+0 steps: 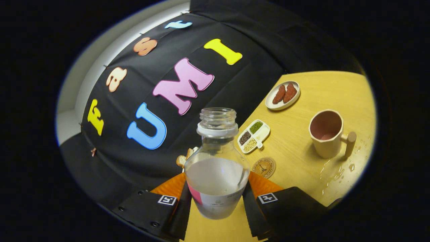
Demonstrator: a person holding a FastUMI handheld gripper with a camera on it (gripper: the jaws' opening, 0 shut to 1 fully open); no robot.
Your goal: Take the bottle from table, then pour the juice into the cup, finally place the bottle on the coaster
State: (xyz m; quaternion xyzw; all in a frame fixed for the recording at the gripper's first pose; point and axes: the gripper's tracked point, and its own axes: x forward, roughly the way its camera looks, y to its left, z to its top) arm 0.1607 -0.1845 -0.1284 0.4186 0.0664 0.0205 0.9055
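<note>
The clear uncapped plastic bottle (216,168) was clamped between the gripper (216,198) fingers; pouring into the pink handled cup (327,132) and placement on the round coaster (264,167) appeared outstanding.

clear bottle (216,168) with a white neck ring and a pink-and-white label, cloudy whitish juice inside. cup (326,133) is cream outside, dusty pink inside. table (322,90) is yellow wood grain. white plate (283,95) with 2 reddish-brown pieces.
</note>
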